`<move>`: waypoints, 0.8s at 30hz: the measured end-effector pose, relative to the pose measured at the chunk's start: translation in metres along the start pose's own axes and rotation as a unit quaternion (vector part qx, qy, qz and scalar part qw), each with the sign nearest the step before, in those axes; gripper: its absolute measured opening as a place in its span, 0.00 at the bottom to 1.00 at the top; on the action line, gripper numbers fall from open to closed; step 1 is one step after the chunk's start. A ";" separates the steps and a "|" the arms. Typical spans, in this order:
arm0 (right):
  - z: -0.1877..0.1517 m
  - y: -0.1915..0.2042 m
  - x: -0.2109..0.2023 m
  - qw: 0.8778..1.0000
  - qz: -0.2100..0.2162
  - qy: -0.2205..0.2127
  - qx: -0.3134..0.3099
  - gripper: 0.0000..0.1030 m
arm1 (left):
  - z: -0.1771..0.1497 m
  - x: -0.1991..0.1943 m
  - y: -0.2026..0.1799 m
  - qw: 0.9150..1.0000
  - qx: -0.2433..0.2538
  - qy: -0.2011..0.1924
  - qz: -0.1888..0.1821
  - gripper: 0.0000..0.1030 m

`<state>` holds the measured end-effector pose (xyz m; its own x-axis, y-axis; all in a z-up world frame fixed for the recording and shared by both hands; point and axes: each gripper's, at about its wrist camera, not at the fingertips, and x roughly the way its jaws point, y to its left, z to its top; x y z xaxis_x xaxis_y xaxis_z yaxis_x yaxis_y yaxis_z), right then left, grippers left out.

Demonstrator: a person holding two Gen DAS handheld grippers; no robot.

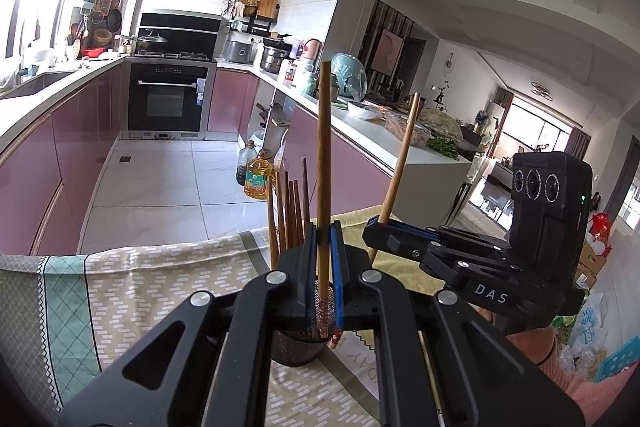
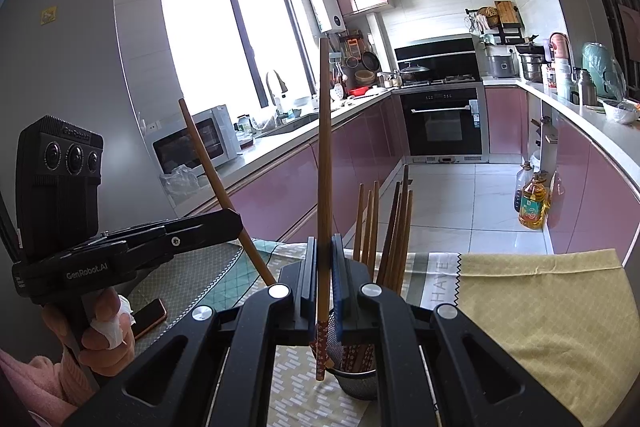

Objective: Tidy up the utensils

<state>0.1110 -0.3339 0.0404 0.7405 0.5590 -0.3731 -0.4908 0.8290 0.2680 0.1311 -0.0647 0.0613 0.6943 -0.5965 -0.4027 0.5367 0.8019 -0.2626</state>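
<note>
Left hand-held gripper (image 1: pixel 322 251) clamped on upright chopstick (image 1: pixel 323 163); right hand-held gripper (image 2: pixel 323 259) clamped on second chopstick (image 2: pixel 324 163). Both over mesh holder (image 2: pixel 356 377) near table's (image 2: pixel 540 307) far edge; open floor (image 2: pixel 472 203) beyond.

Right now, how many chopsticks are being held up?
2: one chopstick is clamped upright in the left gripper, another chopstick in the right gripper.

holder (image 1: pixel 298 349) mostly hidden behind fingers (image 1: pixel 310 267), phone (image 2: pixel 150 315) partly covered by hand (image 2: pixel 100 339)
</note>
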 end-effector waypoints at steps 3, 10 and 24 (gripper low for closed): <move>0.002 -0.001 0.000 1.000 -0.001 0.000 0.001 0.05 | 0.000 0.000 0.001 1.000 0.000 0.000 0.002 0.07; 0.004 -0.003 0.004 1.000 -0.005 0.001 0.004 0.05 | 0.002 0.001 0.000 1.000 -0.002 0.002 0.003 0.07; 0.005 -0.006 0.005 1.000 -0.005 0.001 0.006 0.06 | 0.000 -0.001 -0.002 1.000 -0.005 0.006 0.007 0.07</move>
<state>0.1198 -0.3360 0.0413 0.7448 0.5501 -0.3776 -0.4776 0.8347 0.2740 0.1294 -0.0658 0.0628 0.6965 -0.5844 -0.4163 0.5217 0.8108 -0.2654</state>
